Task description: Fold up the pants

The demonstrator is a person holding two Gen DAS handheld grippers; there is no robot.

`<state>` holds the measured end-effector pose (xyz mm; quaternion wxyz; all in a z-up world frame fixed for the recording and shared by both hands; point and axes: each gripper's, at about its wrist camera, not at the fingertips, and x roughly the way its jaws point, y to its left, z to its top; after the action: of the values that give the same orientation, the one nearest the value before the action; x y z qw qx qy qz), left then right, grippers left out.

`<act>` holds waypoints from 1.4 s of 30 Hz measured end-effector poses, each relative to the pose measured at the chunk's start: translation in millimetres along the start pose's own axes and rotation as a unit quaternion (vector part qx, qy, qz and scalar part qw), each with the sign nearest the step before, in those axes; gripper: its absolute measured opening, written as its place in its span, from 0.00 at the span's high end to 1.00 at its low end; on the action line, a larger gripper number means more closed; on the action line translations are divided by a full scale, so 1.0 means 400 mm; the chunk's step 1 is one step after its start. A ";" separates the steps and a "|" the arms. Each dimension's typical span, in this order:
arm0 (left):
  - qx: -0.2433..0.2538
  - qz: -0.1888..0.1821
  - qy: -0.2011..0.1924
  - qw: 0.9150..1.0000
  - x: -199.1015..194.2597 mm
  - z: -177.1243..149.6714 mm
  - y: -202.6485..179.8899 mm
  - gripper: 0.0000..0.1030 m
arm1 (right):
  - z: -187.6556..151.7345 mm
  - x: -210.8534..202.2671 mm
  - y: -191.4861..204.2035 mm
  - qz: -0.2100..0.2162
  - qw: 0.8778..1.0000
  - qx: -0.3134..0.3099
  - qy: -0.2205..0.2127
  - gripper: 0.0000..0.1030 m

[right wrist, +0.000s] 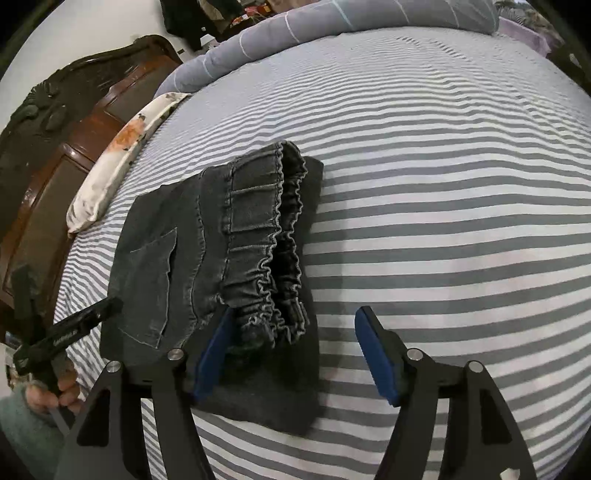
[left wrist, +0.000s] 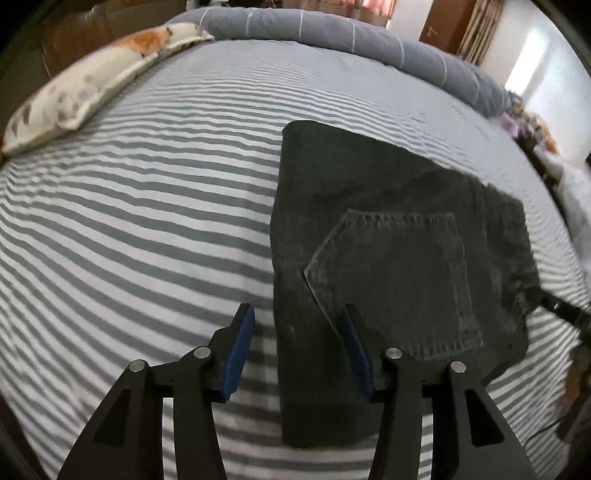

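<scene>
Dark denim pants [left wrist: 388,236] lie folded into a compact, layered rectangle on the striped bed sheet [left wrist: 147,221], back pocket [left wrist: 395,280] uppermost. A flowered pillow [left wrist: 85,85] and a rolled grey duvet [left wrist: 332,33] lie well apart from it toward the head of the bed.

Left gripper [left wrist: 299,317]: jaws partly open, nothing held. Its 2 blue pads straddle the left edge of the bundle, one over bare sheet, the other over denim by the pocket's lower corner; contact with the cloth cannot be told.

Right gripper [right wrist: 295,321]: jaws wider apart, nothing held. The gathered elastic waistband [right wrist: 273,251] lies between and just ahead of the fingers; the left pad [right wrist: 212,354] is just beside its near end, the right pad hangs over bare sheet. The other gripper and the hand [right wrist: 55,387] holding it show at the lower left of this view.

Key relation: the bundle lies between the 2 grippers, its long axis running away from them; the left is nearer the folded edge, the right nearer the waistband end. The folding looks complete or nearly so.
</scene>
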<state>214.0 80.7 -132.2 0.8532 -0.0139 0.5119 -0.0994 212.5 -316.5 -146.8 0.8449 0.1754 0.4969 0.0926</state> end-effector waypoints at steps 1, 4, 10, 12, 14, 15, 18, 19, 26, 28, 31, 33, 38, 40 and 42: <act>0.008 0.008 -0.002 1.000 -0.014 -0.004 -0.014 0.51 | 0.000 -0.014 0.010 -0.010 1.000 -0.001 -0.005 0.37; 0.024 0.021 -0.010 0.999 -0.057 -0.018 -0.045 0.47 | -0.005 -0.053 0.046 -0.033 0.999 -0.016 -0.018 0.34; 0.032 0.048 -0.046 0.997 -0.181 -0.057 -0.106 0.26 | -0.057 -0.158 0.148 -0.092 0.993 -0.058 -0.055 0.14; 0.028 0.061 -0.052 0.996 -0.218 -0.073 -0.117 0.24 | -0.082 -0.188 0.183 -0.097 0.991 -0.065 -0.061 0.11; 0.031 0.071 -0.058 0.995 -0.253 -0.090 -0.133 0.23 | -0.108 -0.222 0.215 -0.111 0.988 -0.075 -0.071 0.09; 0.031 0.078 -0.061 0.995 -0.269 -0.099 -0.136 0.23 | -0.123 -0.239 0.227 -0.116 0.987 -0.080 -0.077 0.08; 0.038 0.111 -0.078 0.990 -0.320 -0.136 -0.148 0.22 | -0.159 -0.273 0.253 -0.130 0.985 -0.083 -0.082 0.05; 0.039 0.119 -0.081 0.989 -0.328 -0.145 -0.147 0.22 | -0.170 -0.279 0.260 -0.133 0.984 -0.083 -0.081 0.05; 0.017 0.140 -0.099 0.985 -0.418 -0.199 -0.126 0.22 | -0.231 -0.322 0.316 -0.140 0.981 -0.105 -0.083 0.03; 0.013 0.140 -0.102 0.985 -0.434 -0.208 -0.122 0.22 | -0.243 -0.332 0.331 -0.139 0.981 -0.105 -0.086 0.03; 0.012 0.140 -0.107 0.984 -0.453 -0.222 -0.123 0.22 | -0.252 -0.340 0.348 -0.137 0.980 -0.112 -0.090 0.03; 0.015 0.140 -0.110 0.984 -0.460 -0.230 -0.126 0.22 | -0.260 -0.345 0.362 -0.140 0.978 -0.121 -0.092 0.03; 0.013 0.132 -0.112 0.985 -0.471 -0.240 -0.132 0.22 | -0.278 -0.356 0.390 -0.144 0.975 -0.139 -0.097 0.03; 0.017 0.135 -0.113 0.984 -0.474 -0.243 -0.138 0.22 | -0.281 -0.358 0.396 -0.147 0.974 -0.143 -0.097 0.03; 0.017 0.134 -0.115 0.984 -0.478 -0.245 -0.142 0.22 | -0.283 -0.360 0.403 -0.147 0.973 -0.147 -0.097 0.03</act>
<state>32.1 67.8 -5.1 0.9119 0.0585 0.4061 0.0095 46.1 -192.4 -18.5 0.9101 -0.0172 0.4134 0.0221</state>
